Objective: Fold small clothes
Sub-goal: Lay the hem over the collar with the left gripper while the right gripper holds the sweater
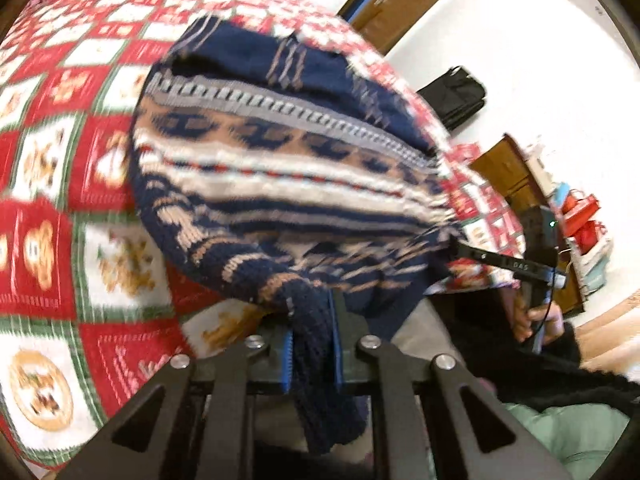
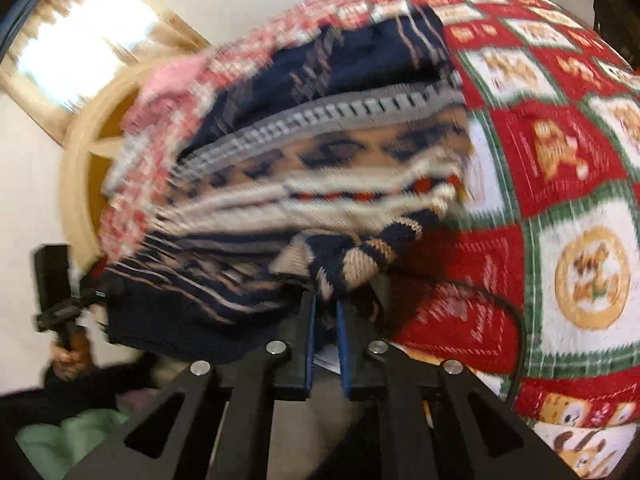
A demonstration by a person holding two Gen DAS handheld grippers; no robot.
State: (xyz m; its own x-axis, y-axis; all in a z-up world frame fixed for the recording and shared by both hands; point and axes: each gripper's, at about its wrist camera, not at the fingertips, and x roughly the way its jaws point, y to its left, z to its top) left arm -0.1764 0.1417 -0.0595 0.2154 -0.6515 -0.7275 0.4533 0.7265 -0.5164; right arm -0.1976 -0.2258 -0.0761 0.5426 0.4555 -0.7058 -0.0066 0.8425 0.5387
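A navy, tan and white patterned knit sweater (image 1: 280,168) lies over a red, white and green checked blanket (image 1: 60,160). My left gripper (image 1: 312,312) is shut on a navy edge of the sweater, which hangs down between its blue pads. My right gripper (image 2: 326,300) is shut on the sweater's (image 2: 304,184) near edge, with bunched knit between its pads. The right gripper also shows in the left wrist view (image 1: 516,266), held at the sweater's right edge. The left gripper shows in the right wrist view (image 2: 64,308) at the sweater's left edge. Both views are motion-blurred.
The blanket (image 2: 560,160) covers the whole surface under the sweater. A pink cloth (image 2: 168,84) lies at its far side. A black bag (image 1: 456,100) and brown furniture (image 1: 516,176) stand on the floor at the right. Green cloth (image 1: 580,432) lies near me.
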